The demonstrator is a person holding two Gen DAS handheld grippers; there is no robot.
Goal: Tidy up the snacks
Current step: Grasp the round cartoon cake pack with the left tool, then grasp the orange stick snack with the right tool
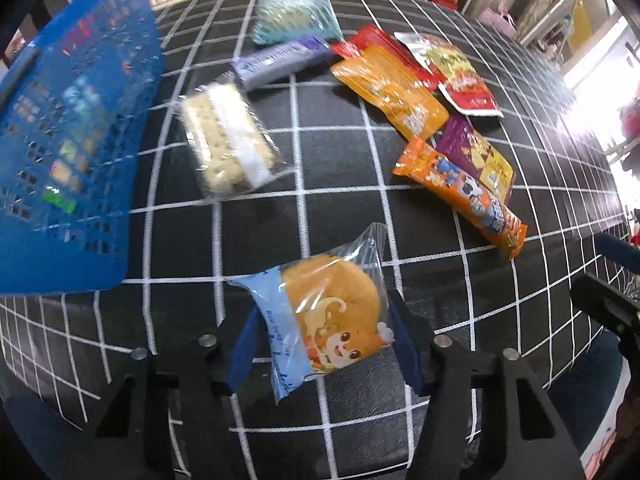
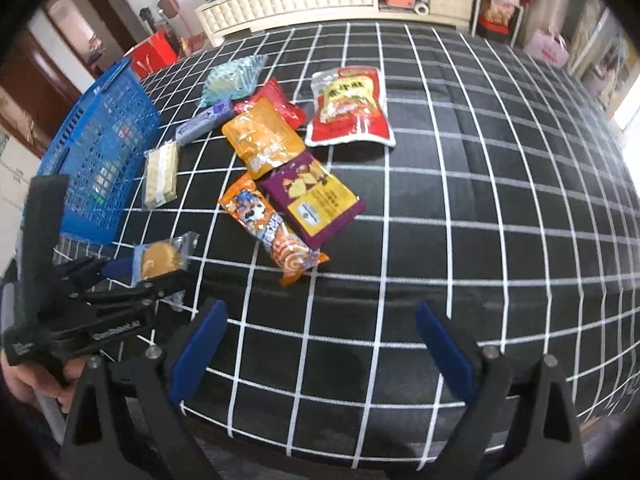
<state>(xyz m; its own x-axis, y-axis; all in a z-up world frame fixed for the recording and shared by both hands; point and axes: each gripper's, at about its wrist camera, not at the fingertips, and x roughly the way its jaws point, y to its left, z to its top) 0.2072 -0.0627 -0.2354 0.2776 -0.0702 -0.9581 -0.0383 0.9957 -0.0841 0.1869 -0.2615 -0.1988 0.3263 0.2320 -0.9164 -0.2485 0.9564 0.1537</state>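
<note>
Now the left gripper [image 1: 324, 344] clamps one wrapped cake [image 1: 332, 312]; the right gripper [image 2: 320, 344] gapes empty; eight packets lie beside one blue basket [image 2: 96, 160].

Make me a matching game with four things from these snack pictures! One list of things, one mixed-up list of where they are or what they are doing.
Things:
1. round cake packet
2. blue basket
3. purple chip bag
4. right gripper

Places or states:
A. open, nothing between its fingers
B. between the left gripper's fingers
C. at the left edge of the checked cloth, snacks already inside
D. lying in the snack pile, beside the orange roll-cake packet

Pairs: 1-B, 2-C, 3-D, 4-A
</note>
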